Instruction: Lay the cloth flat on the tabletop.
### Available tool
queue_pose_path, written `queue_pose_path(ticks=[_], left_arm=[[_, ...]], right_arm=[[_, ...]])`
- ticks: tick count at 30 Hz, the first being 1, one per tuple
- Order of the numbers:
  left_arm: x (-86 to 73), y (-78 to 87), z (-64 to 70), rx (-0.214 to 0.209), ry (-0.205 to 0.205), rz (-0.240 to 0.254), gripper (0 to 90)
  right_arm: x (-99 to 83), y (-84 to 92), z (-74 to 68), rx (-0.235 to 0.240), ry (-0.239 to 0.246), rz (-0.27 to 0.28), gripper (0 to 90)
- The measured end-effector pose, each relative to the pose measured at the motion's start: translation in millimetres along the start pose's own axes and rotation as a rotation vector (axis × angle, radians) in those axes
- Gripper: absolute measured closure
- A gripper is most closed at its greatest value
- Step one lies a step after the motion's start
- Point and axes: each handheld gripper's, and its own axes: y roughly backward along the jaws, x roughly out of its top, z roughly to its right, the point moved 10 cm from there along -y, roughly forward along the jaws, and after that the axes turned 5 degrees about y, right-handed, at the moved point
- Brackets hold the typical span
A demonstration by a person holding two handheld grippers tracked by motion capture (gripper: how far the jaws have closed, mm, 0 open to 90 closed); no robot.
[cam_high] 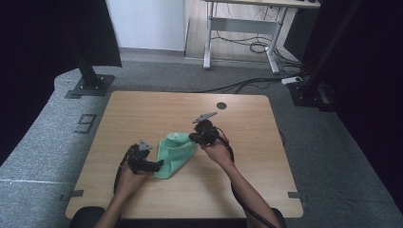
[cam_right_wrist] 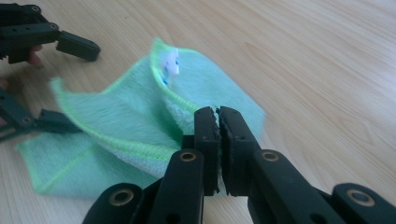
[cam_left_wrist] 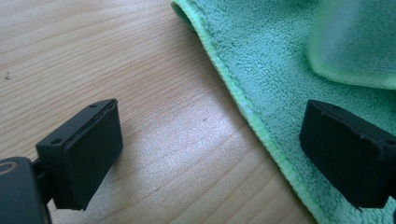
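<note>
Here's the green microfibre cloth [cam_high: 175, 154] with its lighter stitched hem, lying partly folded a little left of centre in the high view, on the light wooden table [cam_high: 142, 114]. The right gripper [cam_high: 196, 137], sitting just right of centre in that frame, is clenched tight on the cloth's upper right edge. In the right gripper view its two black jaws meet at bottom centre with a fold of the green cloth [cam_right_wrist: 140, 126] pinched between them, and that edge is lifted off the wood. A small white care label [cam_right_wrist: 171, 65] stands up at the cloth's raised corner, towards the upper middle of that view. Over to the left gripper [cam_high: 159, 165], low and left of the cloth in the high view: its claw is released, jaws spread wide. In the left gripper view one black pad hangs over bare table at lower left, and the other pad [cam_left_wrist: 348, 154] hangs over the cloth [cam_left_wrist: 289, 56] at lower right, the hemmed edge running diagonally between them.
</note>
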Motion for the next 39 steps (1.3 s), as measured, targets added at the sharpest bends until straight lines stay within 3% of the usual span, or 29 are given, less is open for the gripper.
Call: queue_pose_path(ticks=[10,14,21,25,27,28,32,35,37,39], left_arm=[[0.1,-0.1,0.2,0.0,0.003,0.002,6.0],[0.1,-0.1,0.2,0.001,0.003,0.002,6.0],[-0.1,0.1,0.4,0.002,0.005,0.002,6.2],[-0.1,0.2,0.4,0.002,0.005,0.001,6.2],[-0.1,0.2,0.4,0.002,0.005,0.002,6.1],[-0.1,0.2,0.4,0.002,0.005,0.002,6.1],[1.1,1.0,2.2,-0.014,-0.01,0.003,10.0],[5.1,1.1,4.3,-0.025,-0.014,-0.002,16.5],[15.6,0.9,6.4,-0.016,-0.044,0.009,18.3],[24.8,-0.1,6.3,-0.016,-0.048,0.021,20.6]], right_arm=[[-33.4,29.5,32.4,-0.053,-0.056,0.008,84.5],[-46.1,37.3,39.0,-0.061,-0.067,0.006,84.0],[-69.5,38.8,45.0,-0.08,-0.073,-0.018,82.3],[-95.4,32.1,52.3,-0.085,-0.12,-0.054,79.4],[-101.6,31.5,54.5,-0.082,-0.139,-0.054,73.6],[-101.6,31.5,54.5,-0.082,-0.139,-0.054,73.6],[-98.9,40.2,58.0,-0.088,-0.151,-0.023,58.9],[-92.8,43.7,58.1,-0.085,-0.144,-0.005,56.8],[-82.7,44.0,58.1,-0.084,-0.136,0.012,53.8],[-76.6,40.0,56.5,-0.079,-0.131,0.016,51.6]])
